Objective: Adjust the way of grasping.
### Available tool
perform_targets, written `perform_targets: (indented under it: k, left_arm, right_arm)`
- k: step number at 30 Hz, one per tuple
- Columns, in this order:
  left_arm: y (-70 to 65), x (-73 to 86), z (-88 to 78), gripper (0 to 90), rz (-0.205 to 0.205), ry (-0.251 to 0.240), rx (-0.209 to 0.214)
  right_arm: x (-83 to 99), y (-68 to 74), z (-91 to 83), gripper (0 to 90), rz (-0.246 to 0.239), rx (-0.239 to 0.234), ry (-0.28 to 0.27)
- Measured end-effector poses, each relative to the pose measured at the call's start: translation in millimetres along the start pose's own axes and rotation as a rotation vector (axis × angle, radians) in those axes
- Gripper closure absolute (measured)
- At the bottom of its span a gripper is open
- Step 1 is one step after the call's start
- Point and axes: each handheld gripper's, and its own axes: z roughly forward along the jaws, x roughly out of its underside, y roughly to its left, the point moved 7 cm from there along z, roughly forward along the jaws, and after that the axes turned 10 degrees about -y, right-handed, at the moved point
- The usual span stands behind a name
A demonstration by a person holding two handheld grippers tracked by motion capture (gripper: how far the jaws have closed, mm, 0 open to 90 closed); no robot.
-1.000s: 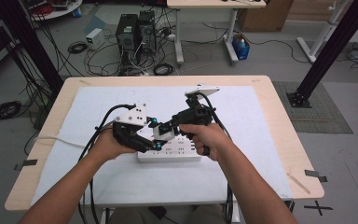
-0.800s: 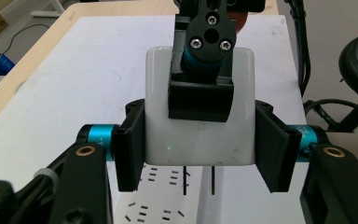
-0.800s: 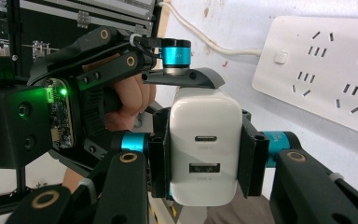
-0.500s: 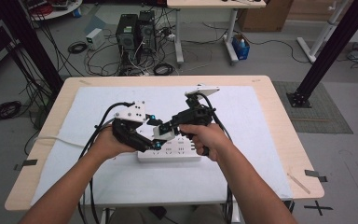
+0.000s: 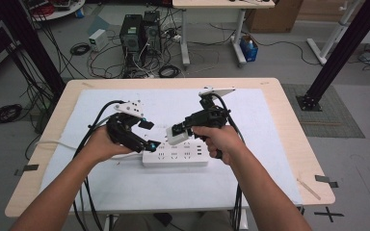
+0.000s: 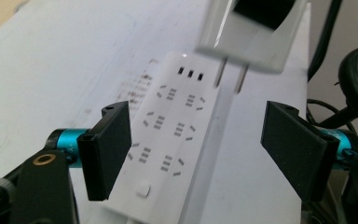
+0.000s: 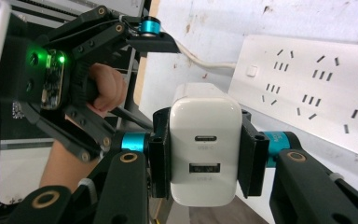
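A white charger point(image 7: 205, 144) is clamped in the right hand-held gripper point(image 7: 204, 151) above the power strip point(image 5: 175, 157); the left hand-held gripper point(image 6: 200, 151), apparently beside the strip, has just been opened, nothing gripped.

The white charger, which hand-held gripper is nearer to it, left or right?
Right. The right hand-held gripper is clamped on the white charger, holding it above the power strip. The left hand-held gripper, whose jaws have just been opening, stands apart below the charger with nothing between them.
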Motion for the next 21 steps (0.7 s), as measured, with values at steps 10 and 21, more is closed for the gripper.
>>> perform_targets:
  k: [10,21]
  left_arm:
    - [13.9,10.6,-24.7,24.6,-0.111,0.130,-0.069]
    - [21.9,26.7,-34.4,20.7,-0.196,0.323,-0.126]
  right_arm:
    - [-9.3,-6.5,-18.1,62.2,-0.066,0.125,-0.033]
    - [-23.7,-1.6,-46.2,62.2,-0.206,0.326,-0.030]
